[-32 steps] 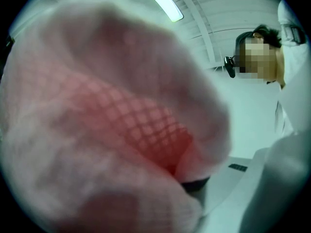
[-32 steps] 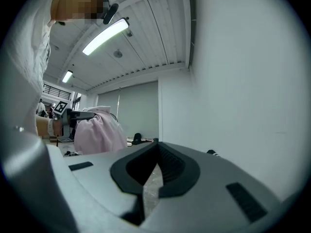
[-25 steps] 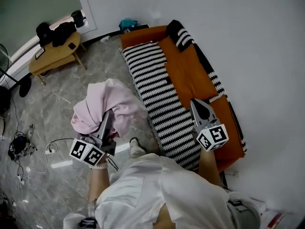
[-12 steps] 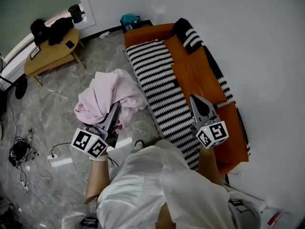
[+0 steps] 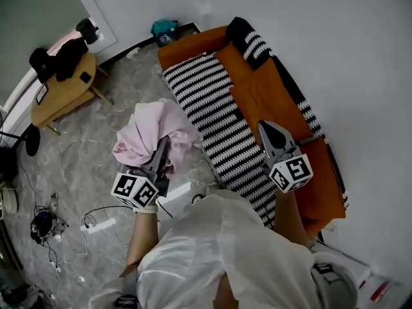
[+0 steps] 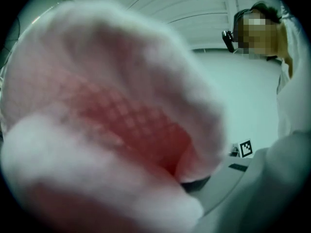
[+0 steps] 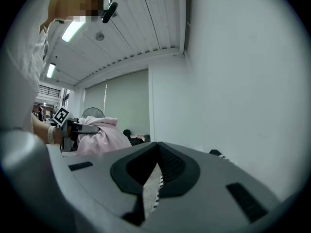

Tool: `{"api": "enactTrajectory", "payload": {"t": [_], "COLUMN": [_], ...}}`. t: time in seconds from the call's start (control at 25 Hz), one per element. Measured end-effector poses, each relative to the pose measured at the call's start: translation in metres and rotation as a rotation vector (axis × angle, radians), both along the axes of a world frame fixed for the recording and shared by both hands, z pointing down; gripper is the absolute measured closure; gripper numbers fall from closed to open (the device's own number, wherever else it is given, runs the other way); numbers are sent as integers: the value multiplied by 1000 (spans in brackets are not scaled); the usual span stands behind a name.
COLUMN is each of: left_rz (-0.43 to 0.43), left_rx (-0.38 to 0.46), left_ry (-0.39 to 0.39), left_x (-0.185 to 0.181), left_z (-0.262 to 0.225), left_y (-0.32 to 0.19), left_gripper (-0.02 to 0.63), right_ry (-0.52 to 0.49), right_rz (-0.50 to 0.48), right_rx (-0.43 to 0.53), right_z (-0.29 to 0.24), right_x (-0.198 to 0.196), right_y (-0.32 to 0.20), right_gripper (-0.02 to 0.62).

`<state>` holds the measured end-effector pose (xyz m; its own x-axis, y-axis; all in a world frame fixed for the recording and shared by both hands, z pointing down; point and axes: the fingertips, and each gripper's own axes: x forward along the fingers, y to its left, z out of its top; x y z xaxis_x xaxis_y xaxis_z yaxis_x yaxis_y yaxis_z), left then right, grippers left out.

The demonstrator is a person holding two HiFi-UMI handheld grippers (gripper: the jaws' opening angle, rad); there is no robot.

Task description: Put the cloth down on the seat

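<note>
Cloth (image 5: 149, 137), pink & bunched, is hanging from my left hand-held gripper (image 5: 162, 152). The jaws are clamping it partway closed, and the fabric is filling the whole left gripper view. It's hovering over the floor (image 5: 84, 140) just beside the sofa's striped seat (image 5: 212, 118), not on it yet. Vs 1 sec ago, cloth & left hand-held gripper are sitting a bit higher and further right in head view. Right hand-held gripper (image 5: 265, 127) is barely shifting, hanging above the seat w/ jaws pressed together, empty.
</note>
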<state>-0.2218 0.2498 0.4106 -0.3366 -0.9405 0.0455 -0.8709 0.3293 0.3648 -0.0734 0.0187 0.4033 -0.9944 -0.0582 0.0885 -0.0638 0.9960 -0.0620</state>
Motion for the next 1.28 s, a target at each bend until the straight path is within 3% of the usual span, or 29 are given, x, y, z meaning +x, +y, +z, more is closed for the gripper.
{"api": "enactTrajectory", "payload": {"t": [0.2,0.48,0.72,1.12,1.28], "left_rz": [69,216,430,695,759], "left_rx": [-74,-146,-202,-283,-315], "left_ry": [30,34,35,34,39], "left_x": [-22,-21,-2,32,51], "left_z": [27,58,80,116,132], "left_y": [-67,-176,-269,-420,-477], "left_gripper": [472,472,469,465,460], "right_ry": [14,30,39,84,88], "right_rz": [11,73,217,465,555], "right_rx": [-22,-45,-70,-63,-79], "right_z": [11,22,30,30,38], "right_x": [-17,2,23,49,61], "right_y": [-40,-94,-133,-193,-219], "right_gripper": [584,584,584,584,584]}}
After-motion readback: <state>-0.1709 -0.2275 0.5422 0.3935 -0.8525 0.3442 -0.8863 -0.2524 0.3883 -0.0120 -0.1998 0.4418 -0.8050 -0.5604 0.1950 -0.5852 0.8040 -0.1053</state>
